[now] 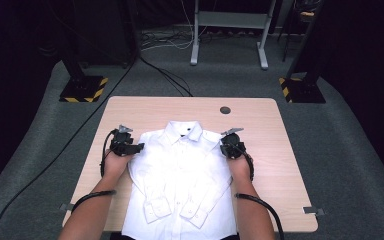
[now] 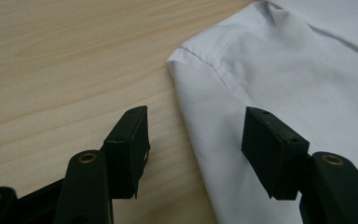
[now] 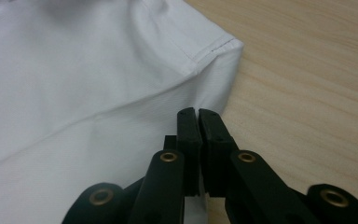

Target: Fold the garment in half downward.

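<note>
- At the shirt's left shoulder: left gripper [image 2: 193,140], jaws spread wide and released, one jaw over bare wood, the other over white cloth, astride the folded side edge.
- At the shirt's right shoulder: right gripper [image 3: 198,116], jaws pressed together; whether they pinch the cloth edge beneath them cannot be told.
- Between the grippers: white shirt [image 1: 180,170], buttoned, lying flat, collar toward the far edge, cuffed sleeves folded across the front, hem overhanging the near edge.
- Beneath all: wooden tabletop [image 1: 145,107], with a round cable hole [image 1: 225,110] beyond the collar.
</note>
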The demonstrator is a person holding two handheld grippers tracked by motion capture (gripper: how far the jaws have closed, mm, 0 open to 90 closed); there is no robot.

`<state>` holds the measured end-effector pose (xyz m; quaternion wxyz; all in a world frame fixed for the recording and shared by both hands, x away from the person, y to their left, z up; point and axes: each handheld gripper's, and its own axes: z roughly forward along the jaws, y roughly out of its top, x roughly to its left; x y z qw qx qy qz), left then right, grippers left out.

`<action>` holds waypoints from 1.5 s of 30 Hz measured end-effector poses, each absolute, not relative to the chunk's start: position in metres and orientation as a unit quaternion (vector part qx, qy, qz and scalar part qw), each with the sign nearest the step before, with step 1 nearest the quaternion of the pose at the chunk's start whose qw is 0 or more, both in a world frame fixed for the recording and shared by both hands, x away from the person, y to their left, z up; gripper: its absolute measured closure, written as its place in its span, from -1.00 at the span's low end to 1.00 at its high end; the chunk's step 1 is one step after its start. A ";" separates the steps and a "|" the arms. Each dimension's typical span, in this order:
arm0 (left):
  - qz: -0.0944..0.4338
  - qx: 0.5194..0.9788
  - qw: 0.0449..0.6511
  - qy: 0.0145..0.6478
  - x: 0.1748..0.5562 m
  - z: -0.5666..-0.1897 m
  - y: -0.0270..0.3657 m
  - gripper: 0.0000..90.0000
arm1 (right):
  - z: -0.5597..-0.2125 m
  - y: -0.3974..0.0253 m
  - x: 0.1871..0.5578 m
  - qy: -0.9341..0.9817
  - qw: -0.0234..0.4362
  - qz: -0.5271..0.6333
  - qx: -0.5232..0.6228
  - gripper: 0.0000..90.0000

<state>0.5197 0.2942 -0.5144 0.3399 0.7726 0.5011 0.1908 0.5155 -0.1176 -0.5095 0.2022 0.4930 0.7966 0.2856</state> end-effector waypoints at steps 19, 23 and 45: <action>0.182 0.786 0.341 0.483 0.518 -0.518 0.289 0.51 | -0.511 -0.120 0.515 0.787 0.196 0.297 0.504 0.94; 0.161 0.784 0.351 0.486 0.518 -0.518 0.288 0.82 | -0.511 -0.120 0.516 0.784 0.193 0.299 0.509 0.95; 0.174 0.787 0.365 0.466 0.503 -0.503 0.289 0.94 | -0.501 -0.137 0.504 0.754 0.192 0.352 0.520 0.99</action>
